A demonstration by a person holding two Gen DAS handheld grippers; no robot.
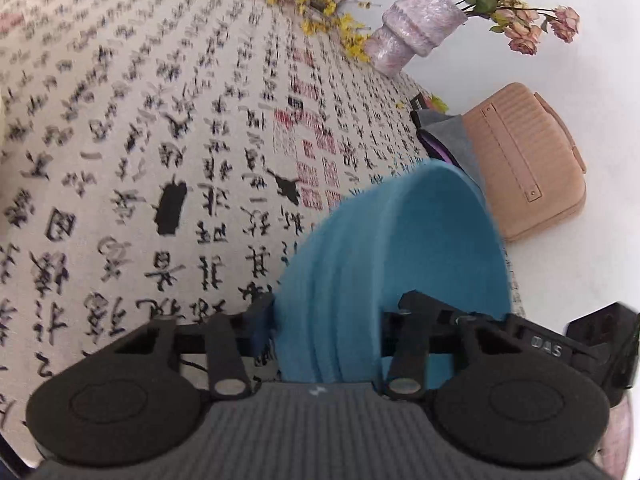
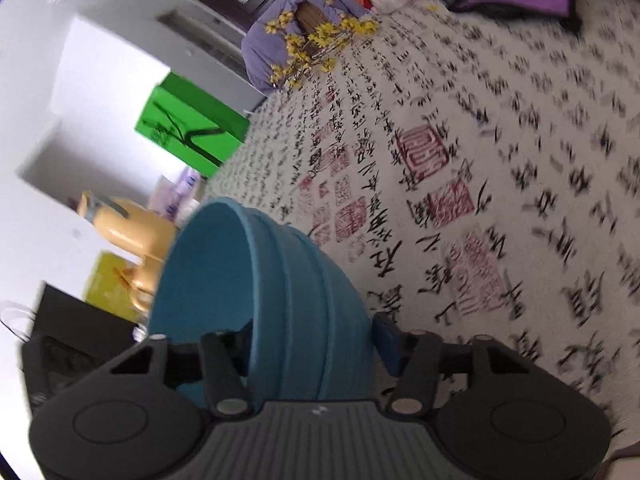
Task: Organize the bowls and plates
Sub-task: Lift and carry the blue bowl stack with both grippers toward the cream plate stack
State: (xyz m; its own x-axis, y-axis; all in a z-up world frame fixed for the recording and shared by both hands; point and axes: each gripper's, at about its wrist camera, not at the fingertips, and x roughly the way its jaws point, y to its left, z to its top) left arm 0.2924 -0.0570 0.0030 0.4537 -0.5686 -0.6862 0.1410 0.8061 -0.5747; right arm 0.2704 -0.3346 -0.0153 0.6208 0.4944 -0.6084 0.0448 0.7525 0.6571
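A: Each hand carries a bowl. The left tool (image 1: 326, 320) is clamped on the wall of a blue bowl (image 1: 400, 248), one finger inside and one outside, with the bowl tipped on its side above the tabletop (image 1: 160, 120).

B: And the right tool (image 2: 312, 336) grips a second blue bowl (image 2: 280, 280) the same way, rim pinched, mouth turned sideways toward the room. Both bowls look lifted clear of the calligraphy cloth, though neither view shows a bowl's underside.

A: No plates show in either view, and no stack, so the sorting seems barely underway.

B: The risk is the grip itself. A thin pinch on a curved, ridged wall lets the bowl swivel; any quick swing could rotate it out of the fingers.

A: The blur in both views suggests the hands are travelling fast, which makes that more likely.

B: If the two bowls are to nest, a tilted entry would knock rim on rim and jolt one loose.

A: There is also the wrapped vase (image 1: 416, 28) near the far edge and the tan case (image 1: 520, 160) just beside the left bowl. A wide sweep could clip either.
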